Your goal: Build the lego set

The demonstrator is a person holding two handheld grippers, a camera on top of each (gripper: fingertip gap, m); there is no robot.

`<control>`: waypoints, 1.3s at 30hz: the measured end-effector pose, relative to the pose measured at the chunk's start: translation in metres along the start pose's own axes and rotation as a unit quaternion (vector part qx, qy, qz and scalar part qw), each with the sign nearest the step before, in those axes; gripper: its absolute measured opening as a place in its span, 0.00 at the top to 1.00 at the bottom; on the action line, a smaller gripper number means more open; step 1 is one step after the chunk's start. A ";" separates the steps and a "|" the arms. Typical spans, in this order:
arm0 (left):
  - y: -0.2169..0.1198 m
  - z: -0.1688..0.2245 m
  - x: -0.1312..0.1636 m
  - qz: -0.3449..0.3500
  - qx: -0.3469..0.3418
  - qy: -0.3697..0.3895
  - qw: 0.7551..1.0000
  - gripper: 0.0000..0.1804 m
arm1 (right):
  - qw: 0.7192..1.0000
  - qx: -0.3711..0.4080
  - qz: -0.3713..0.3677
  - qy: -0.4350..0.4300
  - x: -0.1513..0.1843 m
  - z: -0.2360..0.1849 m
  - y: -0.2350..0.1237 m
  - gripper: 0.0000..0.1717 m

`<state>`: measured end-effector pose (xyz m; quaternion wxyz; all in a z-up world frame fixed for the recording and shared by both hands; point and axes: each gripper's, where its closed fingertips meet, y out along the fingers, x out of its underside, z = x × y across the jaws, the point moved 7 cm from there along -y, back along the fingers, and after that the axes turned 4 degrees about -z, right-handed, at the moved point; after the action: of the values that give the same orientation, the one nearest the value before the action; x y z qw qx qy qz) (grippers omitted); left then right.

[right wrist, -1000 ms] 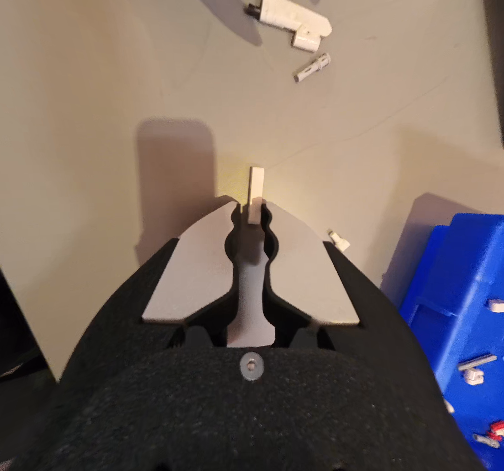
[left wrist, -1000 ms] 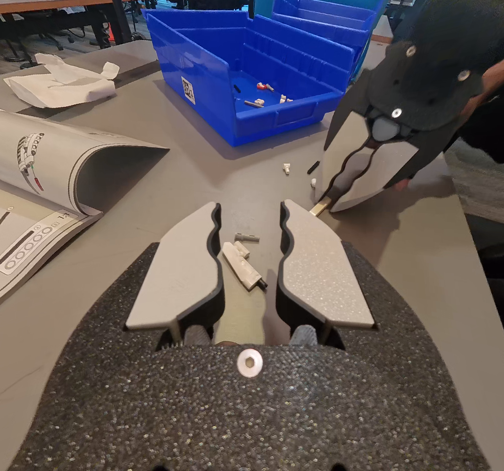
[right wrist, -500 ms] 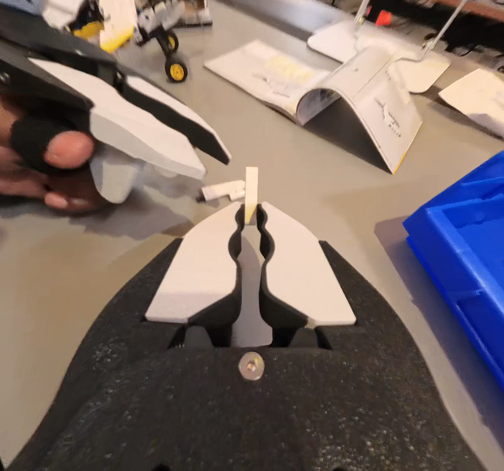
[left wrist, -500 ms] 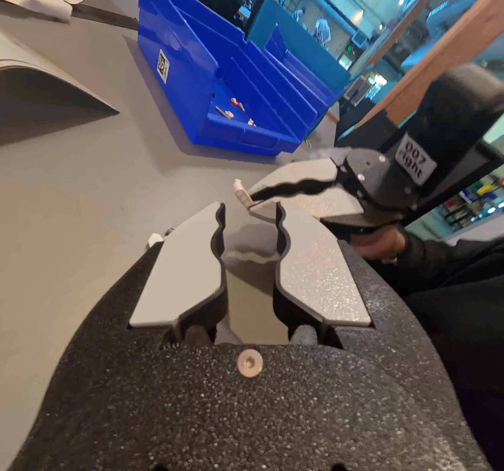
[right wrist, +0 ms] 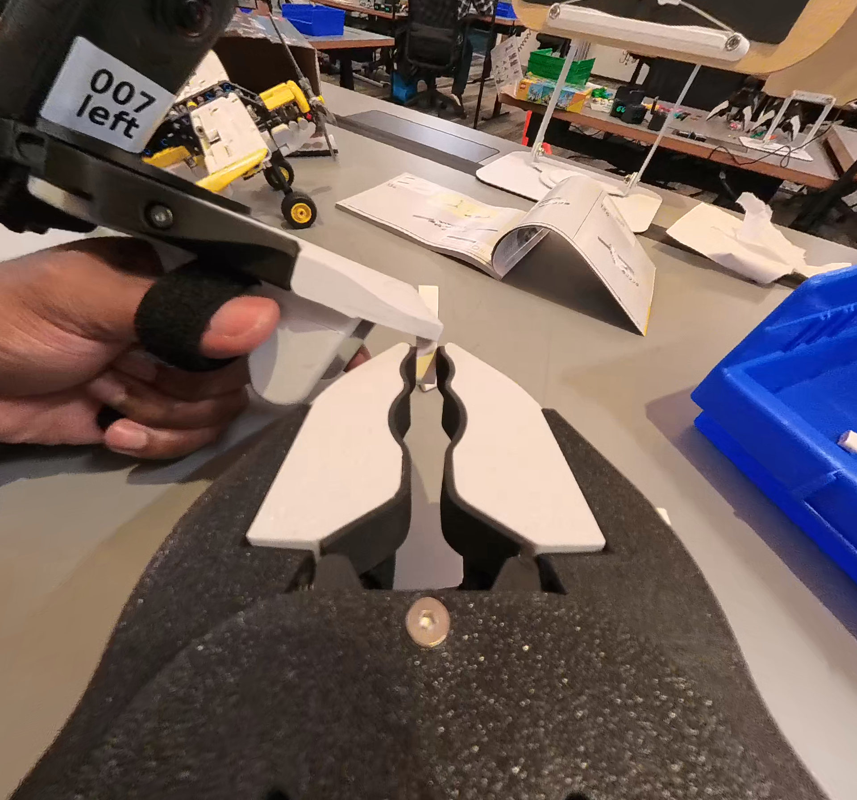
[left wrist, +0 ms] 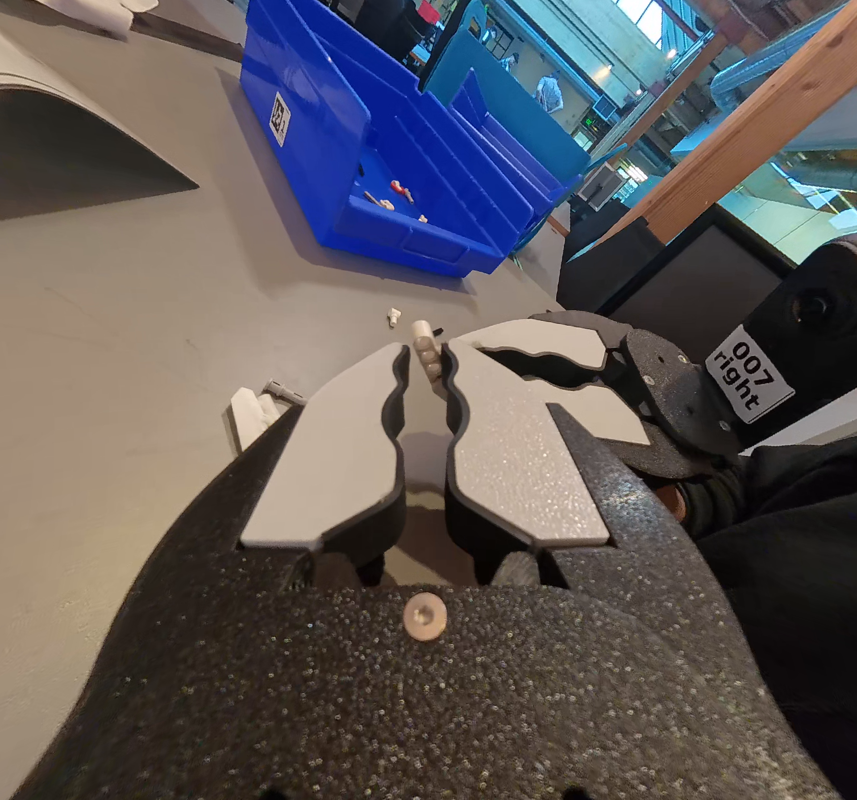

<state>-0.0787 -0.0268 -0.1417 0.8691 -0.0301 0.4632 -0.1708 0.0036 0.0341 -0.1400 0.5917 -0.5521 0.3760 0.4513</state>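
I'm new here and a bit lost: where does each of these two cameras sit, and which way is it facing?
Left wrist view: sits on the left gripper, looking along its fingers across the grey table towards a blue bin; a dark sleeve shows.
Right wrist view: sits on the right gripper, facing an open booklet; a hand shows.
Shared: both grippers, the small pale beam, the bin.

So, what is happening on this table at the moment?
A person holds a gripper in each hand above a grey table. The right gripper pinches a small white beam upright at its fingertips. The left gripper has its jaws around the same beam, not clearly pressing it. A blue bin and an open booklet lie nearby.
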 end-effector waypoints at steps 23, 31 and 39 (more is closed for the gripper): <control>0.001 0.017 0.006 -0.028 0.009 0.163 0.986 0.96 | 0.941 -0.125 -0.270 -0.163 0.044 0.093 -0.033 0.92; 0.004 0.017 0.009 -0.046 0.018 0.174 0.984 0.96 | 0.875 -0.234 -0.290 -0.310 0.031 0.122 -0.019 0.92; 0.005 0.012 0.012 -0.086 0.021 0.166 0.982 0.96 | 0.871 -0.215 -0.322 -0.303 0.038 0.135 0.011 0.92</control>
<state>-0.0614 -0.0273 -0.1456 0.7625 -0.0233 0.5932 -0.2572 -0.0019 0.1728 -0.1651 0.6557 -0.5927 -0.1268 0.4502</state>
